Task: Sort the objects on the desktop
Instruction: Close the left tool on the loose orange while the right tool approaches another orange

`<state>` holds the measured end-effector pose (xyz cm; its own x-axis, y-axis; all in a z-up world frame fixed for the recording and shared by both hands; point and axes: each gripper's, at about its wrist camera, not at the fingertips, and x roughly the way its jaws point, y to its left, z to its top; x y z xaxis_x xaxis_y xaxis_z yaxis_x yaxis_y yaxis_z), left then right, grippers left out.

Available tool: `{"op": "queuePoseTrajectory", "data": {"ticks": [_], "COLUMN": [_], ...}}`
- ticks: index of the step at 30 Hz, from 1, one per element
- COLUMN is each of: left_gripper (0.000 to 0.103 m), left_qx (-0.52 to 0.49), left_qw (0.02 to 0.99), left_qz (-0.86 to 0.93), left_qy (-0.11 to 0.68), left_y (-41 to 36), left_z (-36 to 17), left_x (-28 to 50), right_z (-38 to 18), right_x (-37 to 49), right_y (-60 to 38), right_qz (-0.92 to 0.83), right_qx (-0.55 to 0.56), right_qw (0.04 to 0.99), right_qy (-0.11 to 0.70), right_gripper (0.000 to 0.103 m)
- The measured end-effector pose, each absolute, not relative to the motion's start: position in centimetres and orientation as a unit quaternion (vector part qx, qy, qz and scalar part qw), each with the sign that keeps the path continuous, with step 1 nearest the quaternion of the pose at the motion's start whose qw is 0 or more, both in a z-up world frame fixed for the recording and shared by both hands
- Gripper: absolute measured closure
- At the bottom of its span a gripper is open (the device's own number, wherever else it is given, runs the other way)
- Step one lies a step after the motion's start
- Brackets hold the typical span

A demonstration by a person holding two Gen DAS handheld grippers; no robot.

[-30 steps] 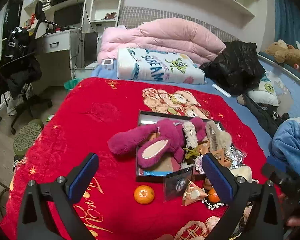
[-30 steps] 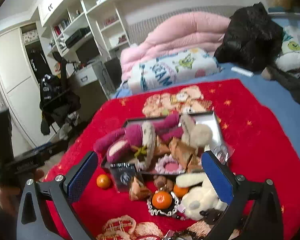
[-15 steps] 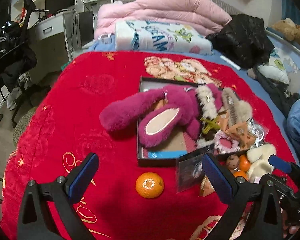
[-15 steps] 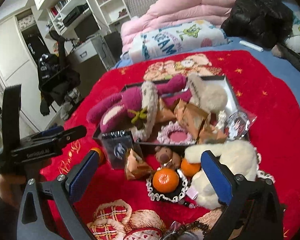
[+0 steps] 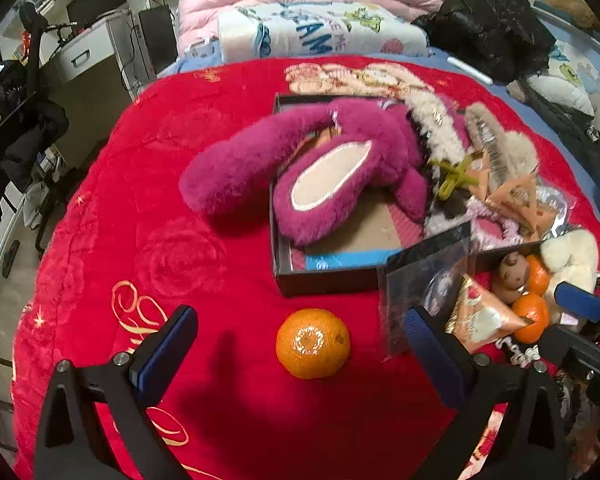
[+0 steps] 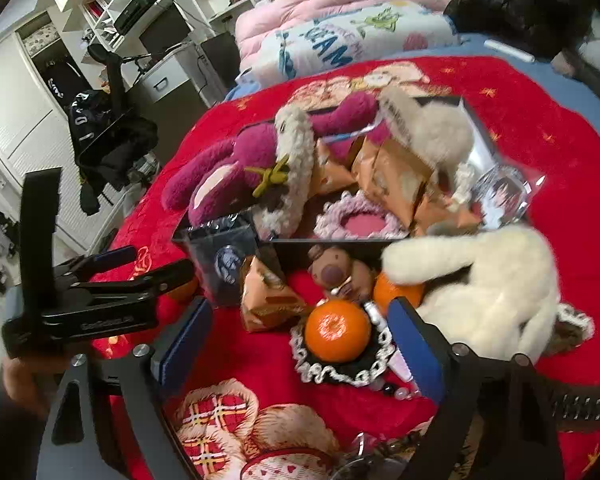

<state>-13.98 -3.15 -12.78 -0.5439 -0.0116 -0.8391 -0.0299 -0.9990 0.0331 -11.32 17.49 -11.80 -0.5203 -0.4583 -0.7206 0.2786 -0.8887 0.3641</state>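
Right wrist | right tool (image 6: pixel 300 338) wide, closing round tangerine (image 6: pixel 337 330) | left tool (image 5: pixel 300 342) wide, empty

- The right gripper (image 6: pixel 300 330) has just been closing its fingers (image 6: pixel 414 344); a mandarin (image 6: pixel 337 330) sits between them on a crocheted doily (image 6: pixel 340 374), untouched.
- At one o'clock of the mandarin lies a white plush toy (image 6: pixel 496 292).
- At nine o'clock, the left gripper (image 6: pixel 148 268) is above the red blanket (image 6: pixel 540 128).

The folded white blanket (image 5: pixel 320 36) at the bed's far end carries blue letters, partly readable as "SCREAM". A black jacket (image 6: pixel 100 120) shows white letters, unreadable.
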Motion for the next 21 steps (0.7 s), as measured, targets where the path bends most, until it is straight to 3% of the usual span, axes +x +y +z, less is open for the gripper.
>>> {"op": "queuePoseTrajectory", "data": {"ticks": [8,21], "left_gripper": [0.000,0.000], "left_qx": [-0.498,-0.520], "left_qw": [-0.007,-0.022], "left_qz": [0.867,0.854], "left_qy": [0.001,-0.003], "left_y": [-4.2,-4.1], "left_z": [-15.3,-16.1], "left_x": [-14.6,-14.6], "right_z": [-12.9,-13.3], "right_x": [-11.8,-12.1], "right_y": [17.2,16.4], "right_qz": [-0.865,-0.859], "right_qx": [0.449,0.467], "right_qw": [0.205,0.198], "right_qy": [-0.089,-0.068], "right_gripper": [0.034,0.038]}}
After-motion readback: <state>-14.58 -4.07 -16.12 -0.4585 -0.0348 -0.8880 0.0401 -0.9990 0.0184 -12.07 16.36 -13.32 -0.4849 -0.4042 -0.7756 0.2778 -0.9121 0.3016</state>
